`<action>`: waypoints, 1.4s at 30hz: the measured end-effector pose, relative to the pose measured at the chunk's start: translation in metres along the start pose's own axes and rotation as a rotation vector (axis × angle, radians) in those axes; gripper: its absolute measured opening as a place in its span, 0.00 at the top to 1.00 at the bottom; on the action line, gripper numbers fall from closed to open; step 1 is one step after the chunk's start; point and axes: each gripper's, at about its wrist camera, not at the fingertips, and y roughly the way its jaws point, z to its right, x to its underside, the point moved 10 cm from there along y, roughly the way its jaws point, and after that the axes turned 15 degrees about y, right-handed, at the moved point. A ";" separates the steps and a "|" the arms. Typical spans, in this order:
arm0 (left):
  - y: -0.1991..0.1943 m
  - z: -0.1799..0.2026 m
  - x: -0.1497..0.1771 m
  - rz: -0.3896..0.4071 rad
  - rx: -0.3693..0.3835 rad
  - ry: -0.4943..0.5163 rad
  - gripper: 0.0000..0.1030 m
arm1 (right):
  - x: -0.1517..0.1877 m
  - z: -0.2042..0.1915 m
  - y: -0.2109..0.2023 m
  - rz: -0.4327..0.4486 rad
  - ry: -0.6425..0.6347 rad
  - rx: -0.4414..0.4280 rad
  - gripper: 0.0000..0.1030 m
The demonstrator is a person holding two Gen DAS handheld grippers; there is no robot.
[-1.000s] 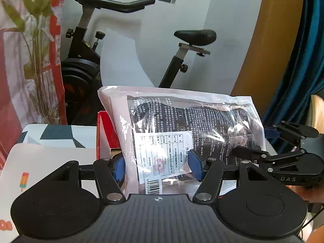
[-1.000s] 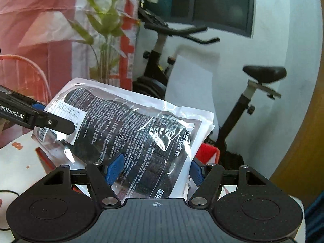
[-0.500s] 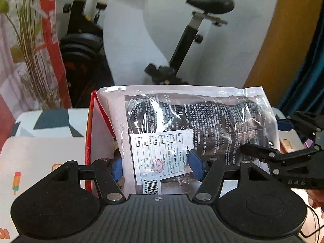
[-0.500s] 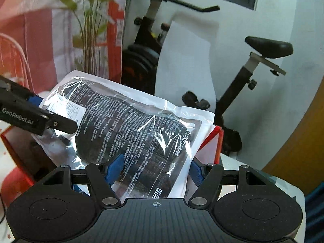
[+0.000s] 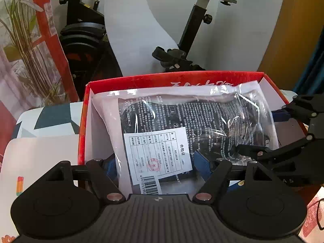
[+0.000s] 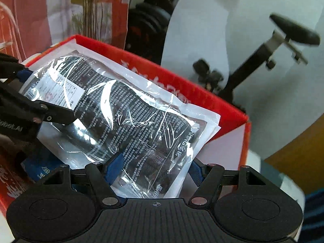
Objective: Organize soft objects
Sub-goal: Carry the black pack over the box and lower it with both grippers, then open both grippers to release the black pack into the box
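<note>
Both wrist cameras look steeply down along their fingers, close above the red box (image 5: pixel 172 79). They share the clear packet (image 5: pixel 202 125) inside it and the exercise bike (image 6: pixel 283 40) behind, seen from opposite ends.

The white label (image 5: pixel 157 153) on the plastic packet (image 5: pixel 202 125) reads "合格证", above a barcode.

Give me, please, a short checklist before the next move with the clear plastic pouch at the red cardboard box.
1. Clear plastic pouch of black printed material inside the red cardboard box: ok, its far edge sits within the walls.
2. Pouch resting on the box bottom: cannot tell.
3. Right gripper gripping the pouch: ok.
4. Left gripper released: cannot tell; its jaws have just been opening, with the pouch between them.
5. Pouch undamaged: ok, only wrinkled.
</note>
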 end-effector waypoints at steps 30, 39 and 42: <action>-0.017 0.005 0.001 0.042 0.075 0.008 0.41 | -0.006 0.012 -0.003 -0.033 0.048 0.052 0.09; -0.066 0.002 -0.009 0.161 0.001 0.000 0.24 | -0.015 0.017 -0.081 0.193 0.113 -0.034 0.00; -0.094 0.006 -0.012 0.219 -0.018 0.006 0.11 | -0.017 0.018 -0.115 0.260 0.136 -0.081 0.00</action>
